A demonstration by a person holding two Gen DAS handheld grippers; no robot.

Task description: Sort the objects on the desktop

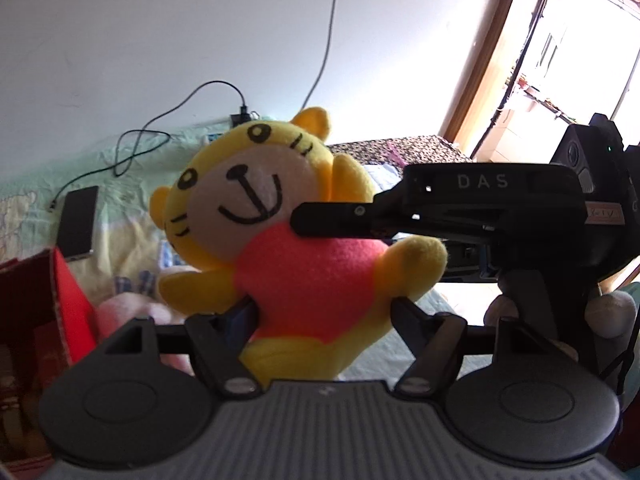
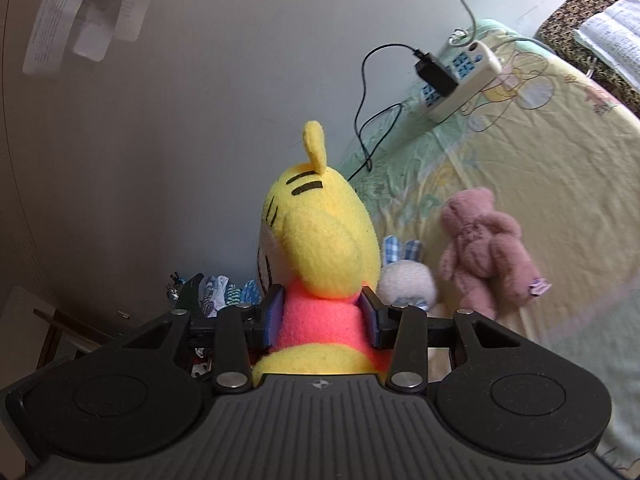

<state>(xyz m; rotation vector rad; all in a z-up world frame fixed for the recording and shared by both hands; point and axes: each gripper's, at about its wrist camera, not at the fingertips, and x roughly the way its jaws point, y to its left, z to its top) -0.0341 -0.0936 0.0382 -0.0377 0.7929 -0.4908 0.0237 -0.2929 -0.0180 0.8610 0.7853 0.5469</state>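
Across the right half of the right wrist frame lies your pale green and yellow cartoon-print bed sheet point(image 2: 540, 152), and everything else sits on or above it. At frame centre in both views you hold the yellow plush tiger in a pink shirt point(image 1: 280, 232) in the air, lifted off the sheet. Your left tongs point(image 1: 324, 312) are clamped on its pink body from below, and your right tongs point(image 2: 322, 316) pinch the same pink body from the side, the blue pads point(image 2: 274, 316) pressed into the fabric. Right of centre in the right wrist view a pink plush bear point(image 2: 486, 252) lies on the sheet, with a small white plush rabbit with checked ears point(image 2: 406, 280) just beside it. A black phone point(image 1: 78, 222) lies at middle left of the left wrist frame.
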